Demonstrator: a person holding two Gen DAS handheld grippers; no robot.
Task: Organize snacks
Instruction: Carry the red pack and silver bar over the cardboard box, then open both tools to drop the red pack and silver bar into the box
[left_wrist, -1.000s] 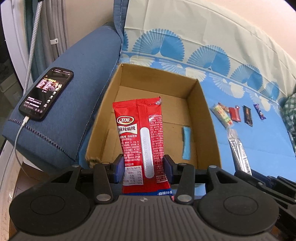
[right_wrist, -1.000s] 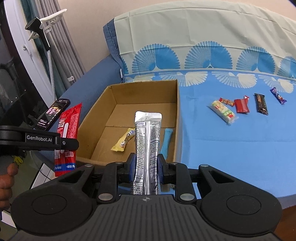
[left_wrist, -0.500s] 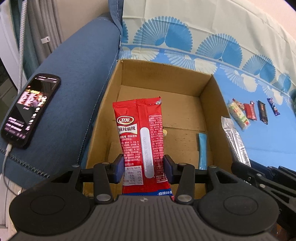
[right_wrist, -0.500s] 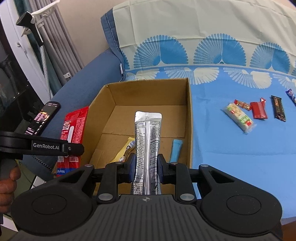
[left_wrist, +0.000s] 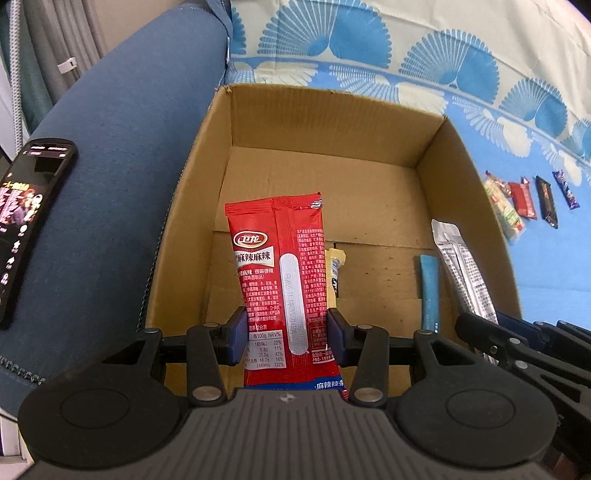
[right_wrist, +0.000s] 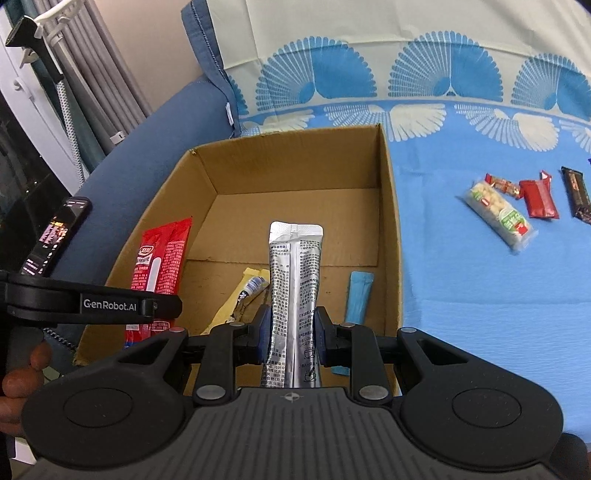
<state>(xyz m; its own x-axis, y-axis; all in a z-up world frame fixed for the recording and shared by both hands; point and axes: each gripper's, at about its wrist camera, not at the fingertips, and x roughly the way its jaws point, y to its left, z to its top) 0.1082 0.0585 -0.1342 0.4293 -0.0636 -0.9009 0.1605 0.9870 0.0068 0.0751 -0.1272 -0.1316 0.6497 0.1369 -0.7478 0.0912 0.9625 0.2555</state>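
- My left gripper (left_wrist: 286, 336) is pinching the red snack packet (left_wrist: 280, 266) upright between its fingers, over the cardboard box (left_wrist: 332, 110).
- My right gripper (right_wrist: 291, 336) is squeezing the silver sachet (right_wrist: 293, 288) above that box; only this view is showing a hand (right_wrist: 18, 384) on the left handle.
- Inside the box I am seeing a yellow packet (right_wrist: 247, 291) and a blue stick (right_wrist: 356, 295).
- Loose snacks (right_wrist: 498, 218) are lying on the blue fan-print sheet (right_wrist: 480, 295); a lit phone (left_wrist: 26, 221) is resting on the sofa arm (left_wrist: 122, 147).

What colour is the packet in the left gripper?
Red packet, with white print and a blue bottom strip; clearest in the left wrist view.
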